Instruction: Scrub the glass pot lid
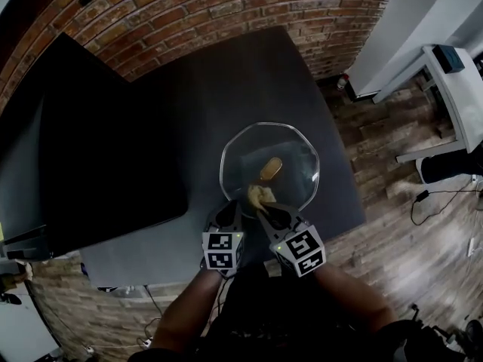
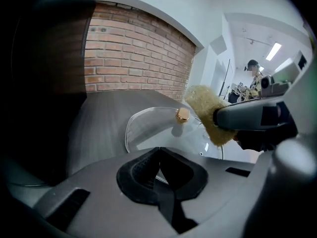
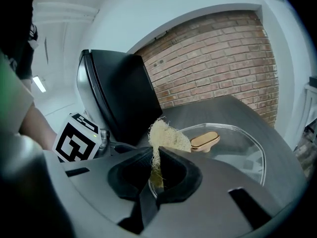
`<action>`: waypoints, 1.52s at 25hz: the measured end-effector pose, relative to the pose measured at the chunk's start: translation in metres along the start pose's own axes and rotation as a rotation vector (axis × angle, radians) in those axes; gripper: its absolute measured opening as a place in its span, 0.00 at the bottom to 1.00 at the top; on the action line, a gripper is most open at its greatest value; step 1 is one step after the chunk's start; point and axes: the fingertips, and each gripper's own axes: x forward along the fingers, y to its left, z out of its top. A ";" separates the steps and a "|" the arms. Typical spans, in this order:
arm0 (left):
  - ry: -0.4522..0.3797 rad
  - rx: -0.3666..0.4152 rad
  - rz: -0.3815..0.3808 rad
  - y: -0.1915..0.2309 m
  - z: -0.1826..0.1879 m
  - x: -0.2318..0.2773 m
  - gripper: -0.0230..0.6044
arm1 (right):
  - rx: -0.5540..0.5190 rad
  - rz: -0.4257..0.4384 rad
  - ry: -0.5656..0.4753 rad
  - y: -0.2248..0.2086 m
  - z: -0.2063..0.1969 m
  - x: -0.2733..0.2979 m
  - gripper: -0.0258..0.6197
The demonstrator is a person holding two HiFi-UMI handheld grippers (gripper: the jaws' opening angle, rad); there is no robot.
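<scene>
Nearest the camera, two forearms reach forward and the marker cubes sit side by side. The left tool [image 1: 226, 216] has its jaws drawn almost together, and the left gripper view shows the near rim of the glass pot lid [image 1: 296, 155] caught in the narrow gap between them. Just beside it, the right tool [image 1: 273, 216] is clamped on a pale, fibrous scrubber [image 1: 259, 196]. A ragged tuft of the scrubber sticks out past the jaw tips in the right gripper view. That tuft hangs over the near part of the lid, close to the gold knob [image 1: 270, 169]. No view shows whether it presses on the glass.

The lid lies knob up on the dark counter [image 1: 226, 89], towards its near edge. To the left a large black screen [image 1: 98, 149] stands on the counter, well apart from the lid. Behind it all runs a red brick wall [image 1: 189, 6].
</scene>
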 end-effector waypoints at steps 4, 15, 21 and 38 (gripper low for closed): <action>0.027 -0.003 -0.017 0.006 -0.009 0.010 0.09 | 0.024 -0.006 0.047 0.002 -0.014 0.020 0.10; 0.053 0.012 -0.048 0.013 -0.018 0.022 0.09 | 0.096 -0.013 0.176 0.005 -0.045 0.066 0.10; 0.048 0.010 -0.057 0.013 -0.020 0.023 0.09 | 0.138 -0.029 0.228 0.004 -0.058 0.074 0.10; 0.056 0.024 -0.068 0.013 -0.020 0.023 0.09 | 0.167 -0.045 0.269 0.000 -0.062 0.074 0.10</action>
